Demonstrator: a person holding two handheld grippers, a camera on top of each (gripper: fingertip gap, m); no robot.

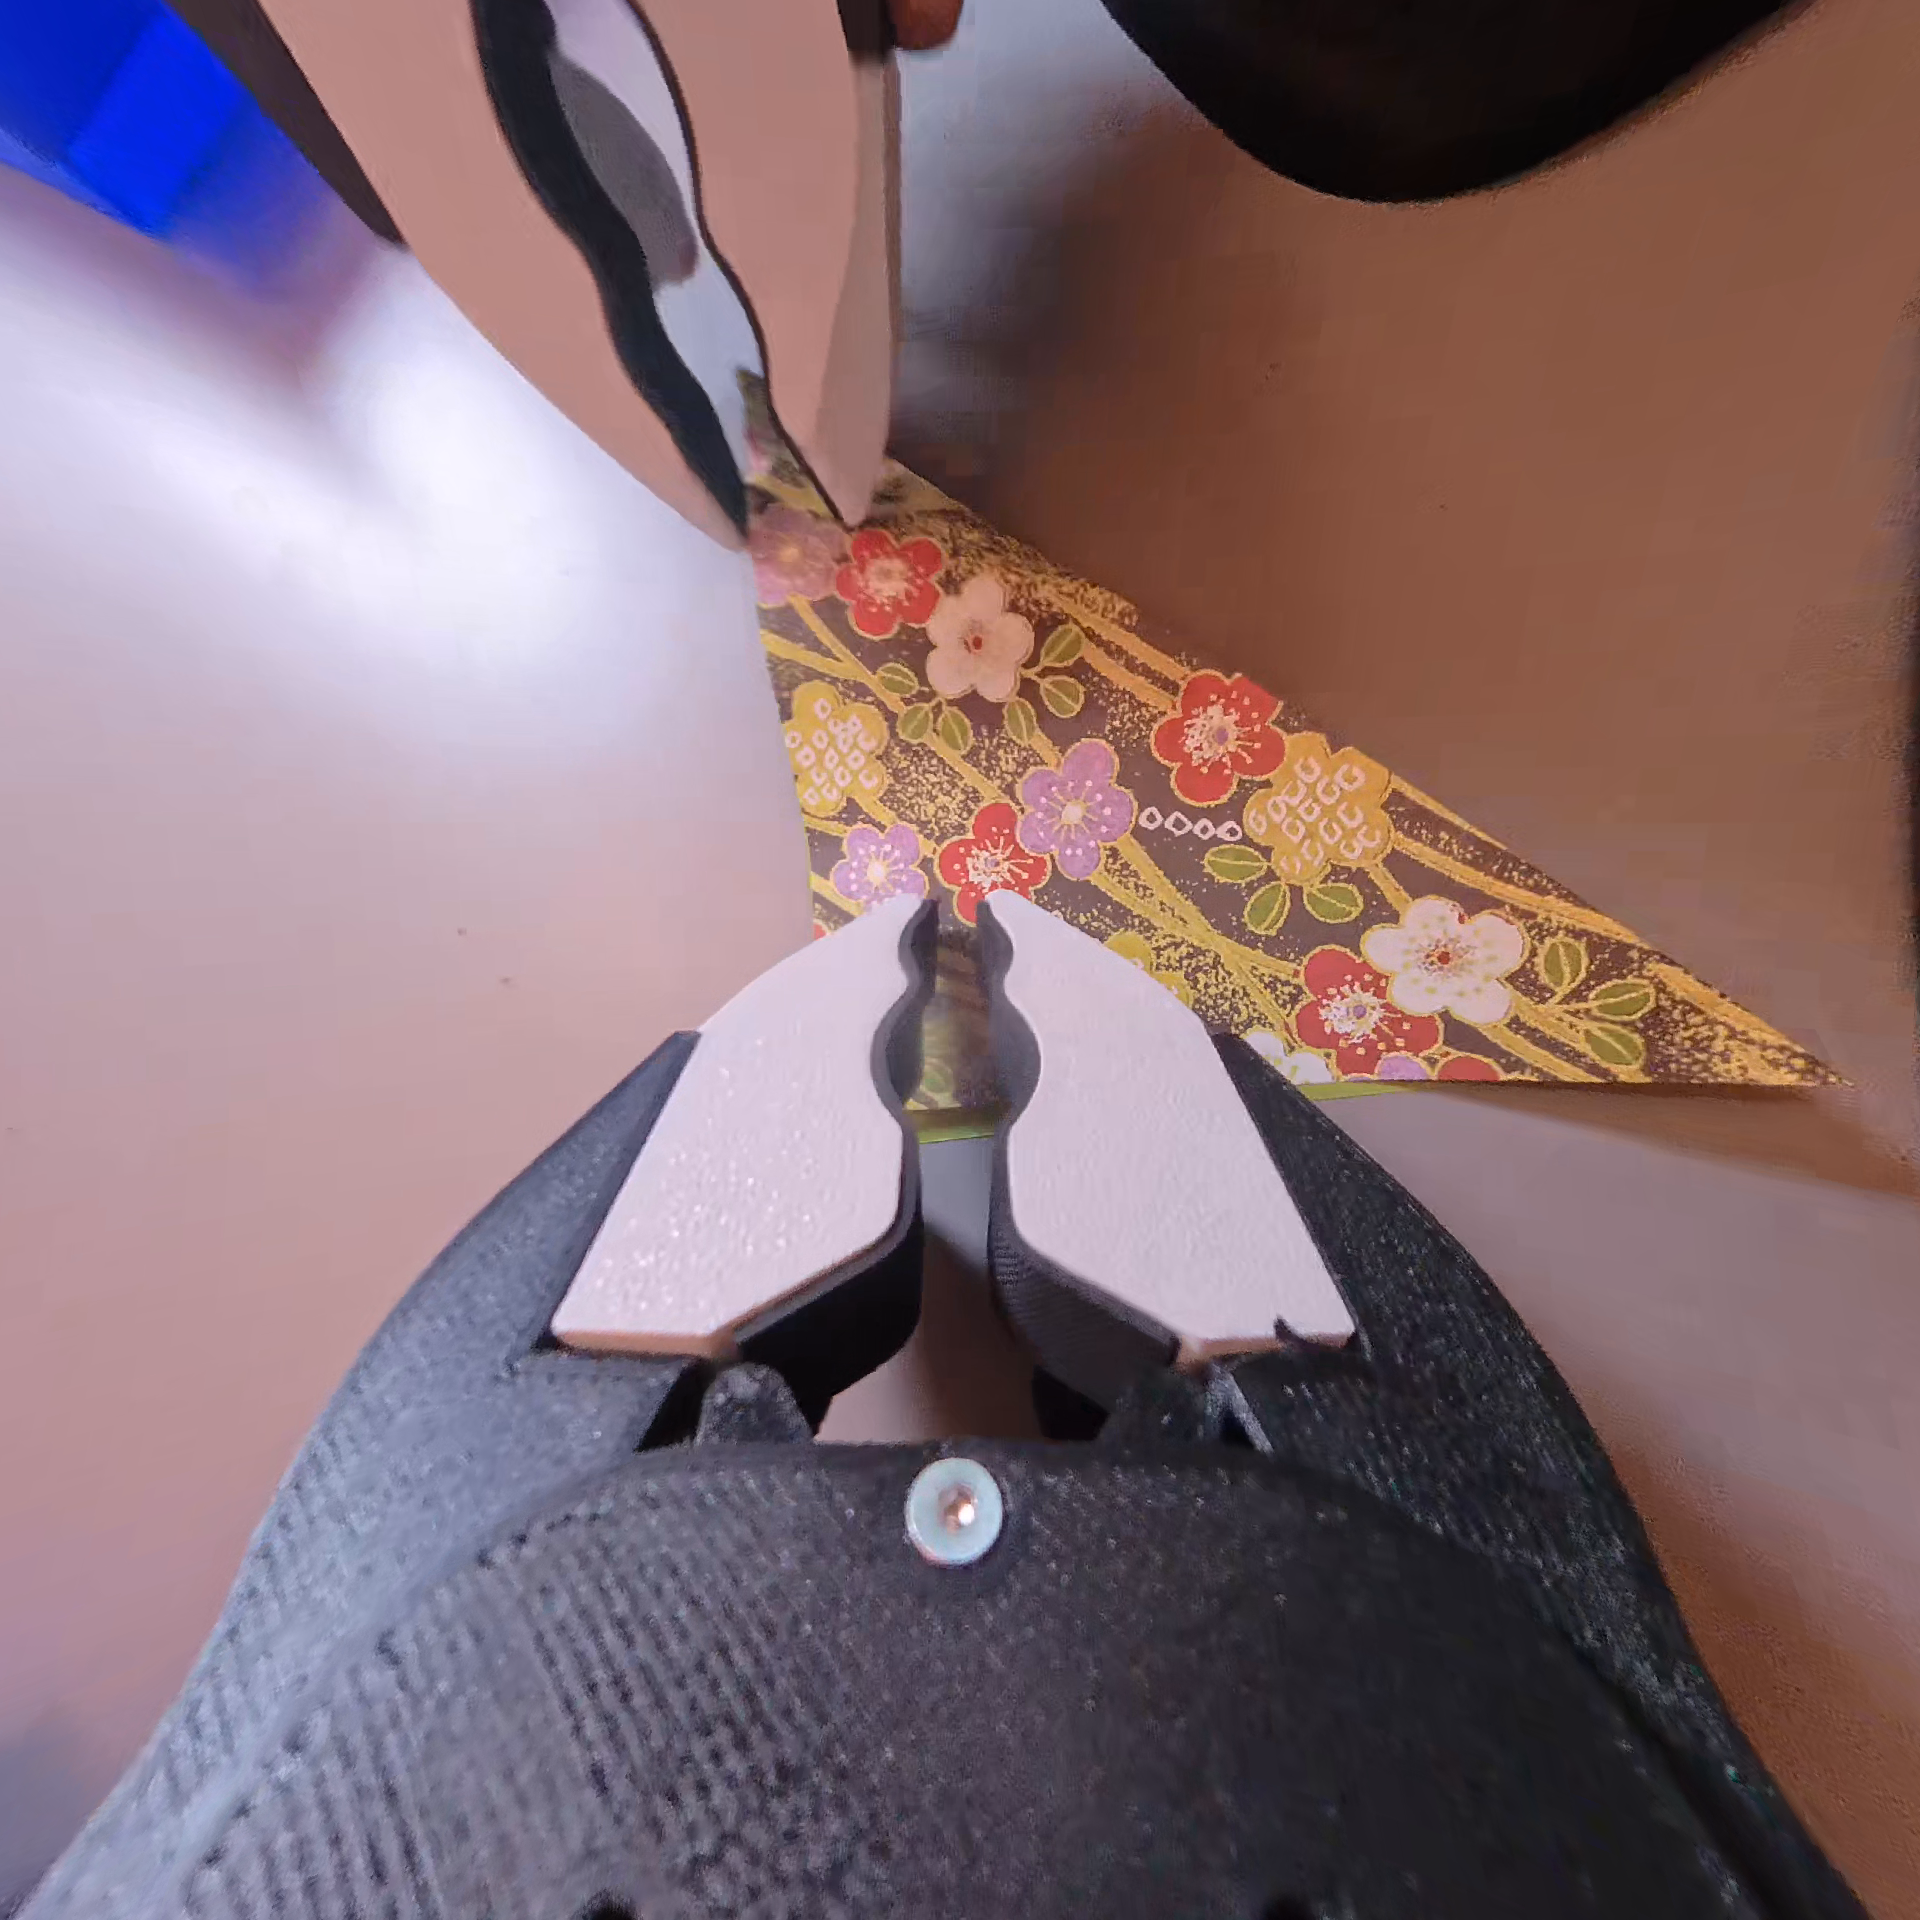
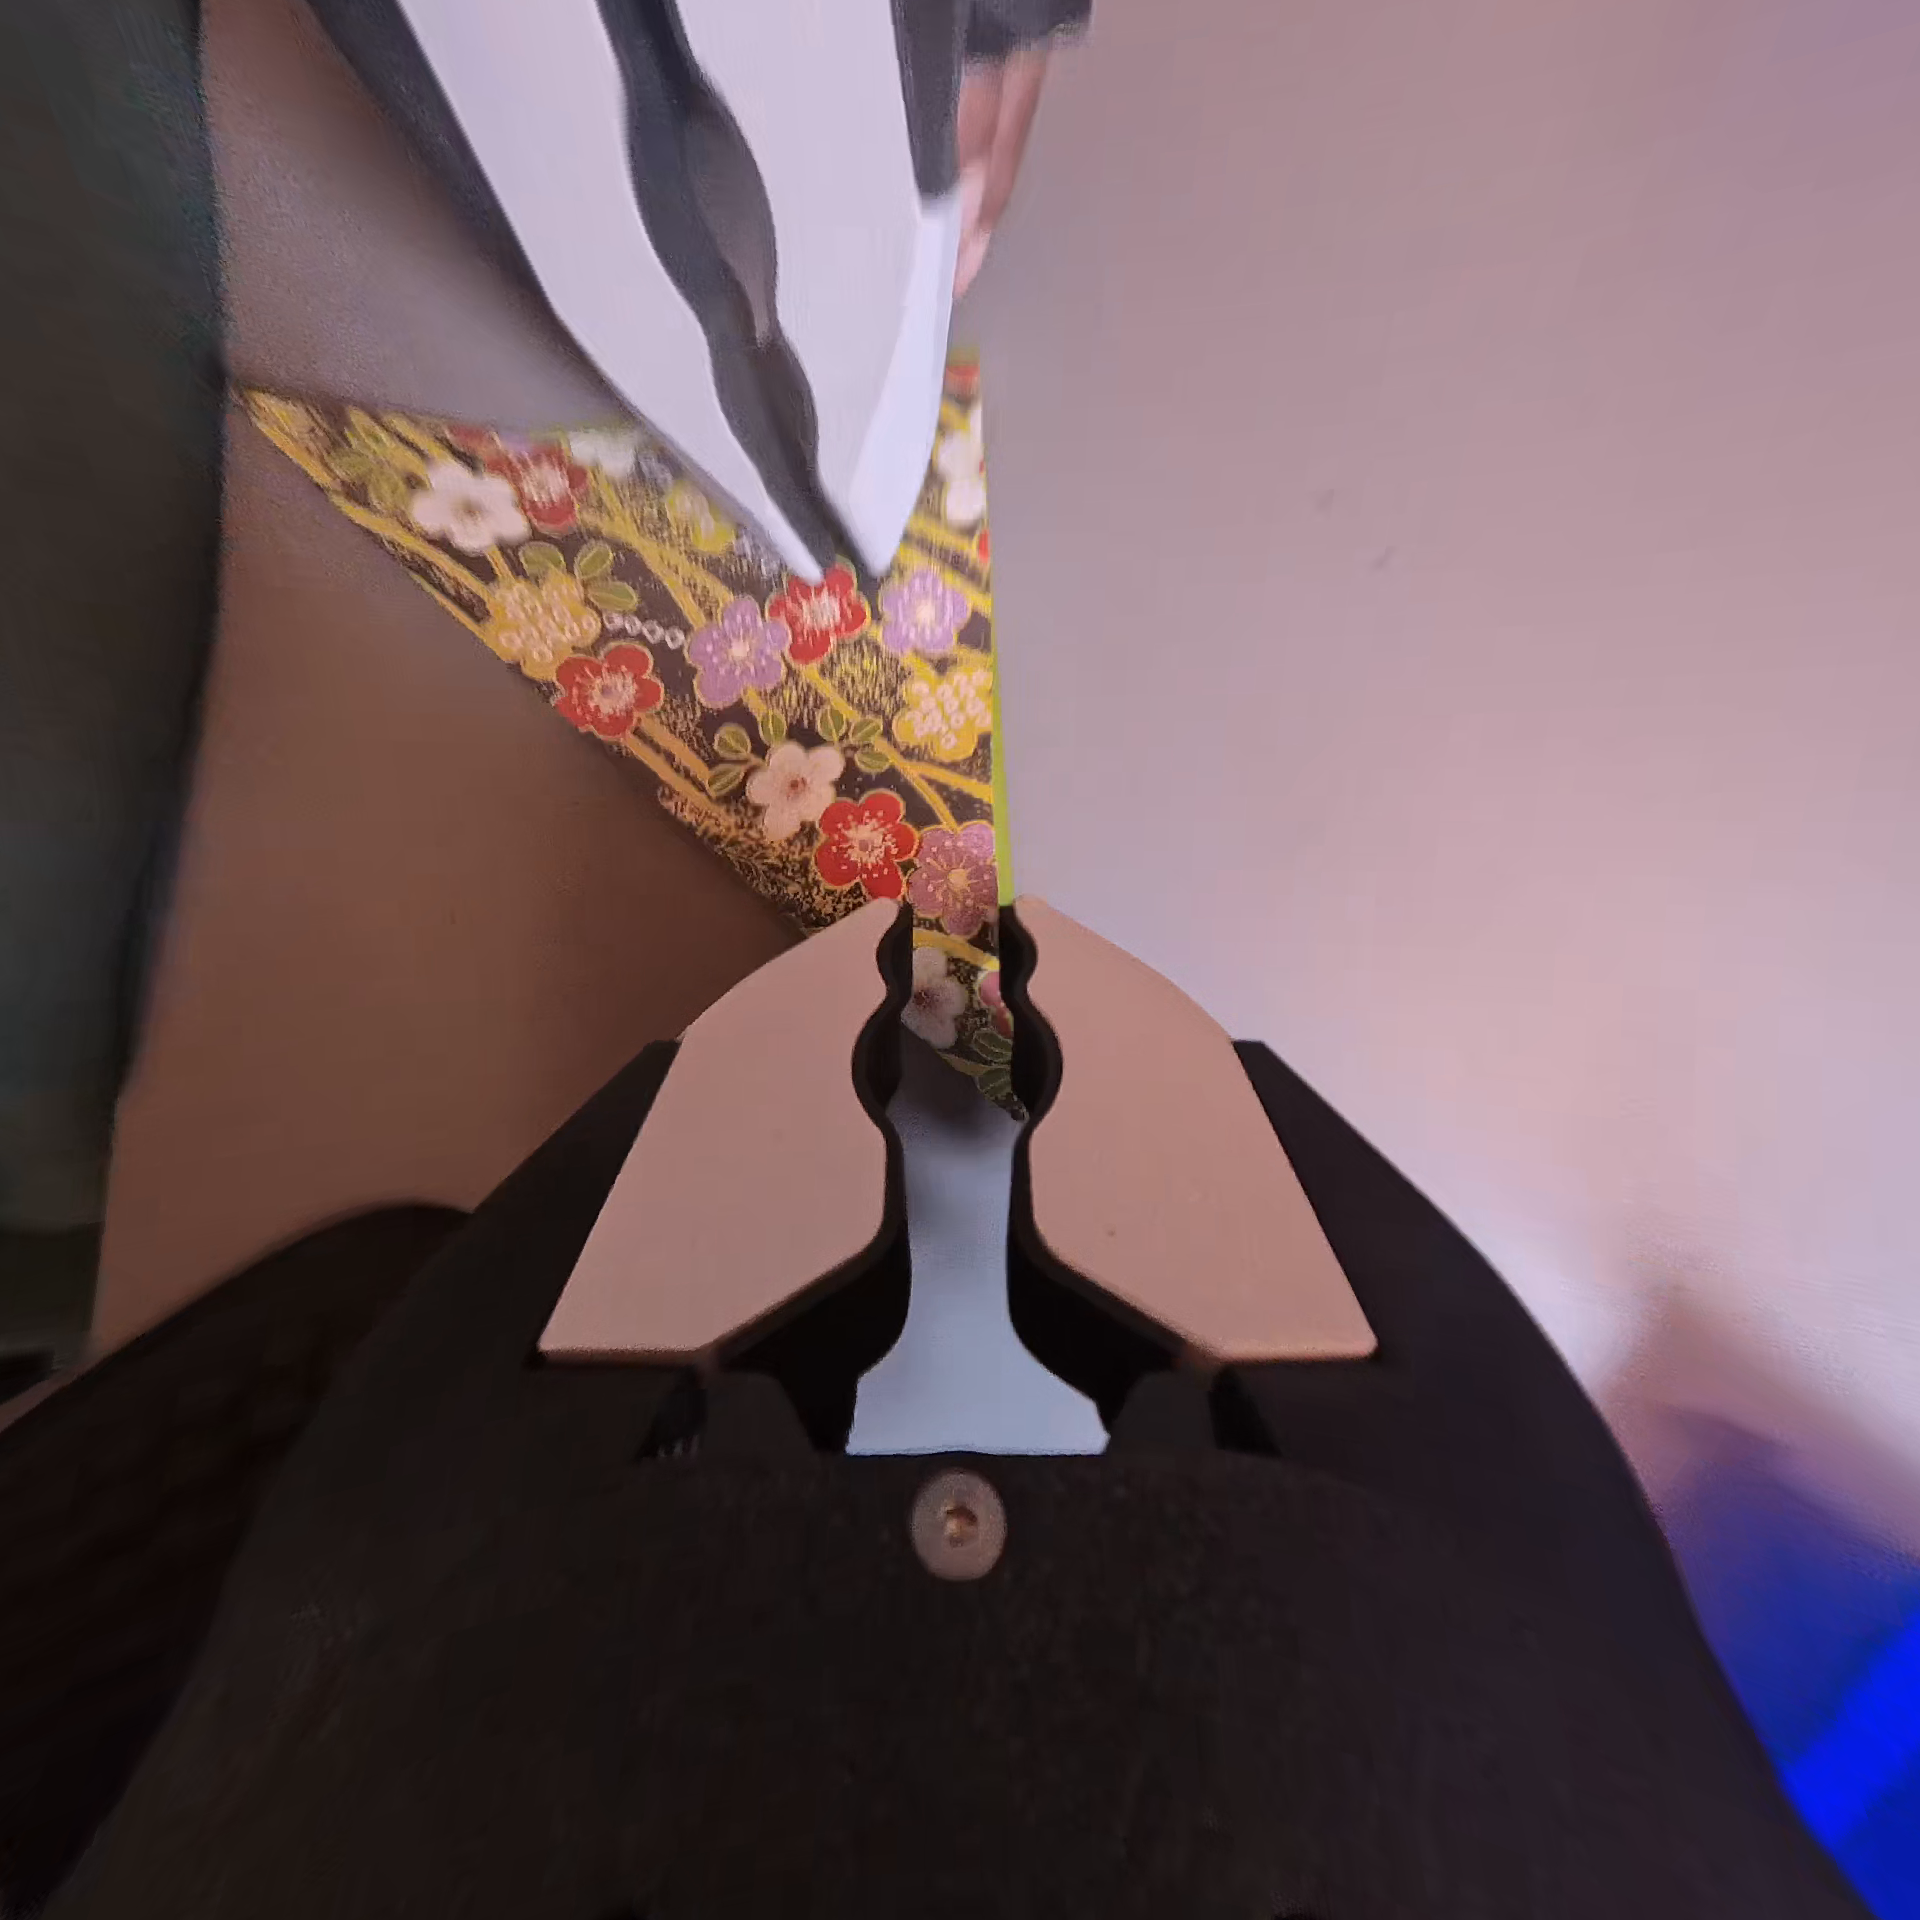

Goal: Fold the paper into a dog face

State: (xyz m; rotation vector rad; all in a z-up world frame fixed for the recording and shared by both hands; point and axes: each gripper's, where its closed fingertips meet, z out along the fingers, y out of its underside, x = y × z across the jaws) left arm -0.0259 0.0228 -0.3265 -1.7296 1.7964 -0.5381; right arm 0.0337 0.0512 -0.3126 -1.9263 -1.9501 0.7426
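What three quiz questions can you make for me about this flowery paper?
1. True or false: the paper is folded into a triangle.
2. What is printed on it? A stars, B flowers, C animals.
3. Fill in: the thin edge peeking out along one side of the paper is bright ____.
Key: 1 true; 2 B; 3 green.
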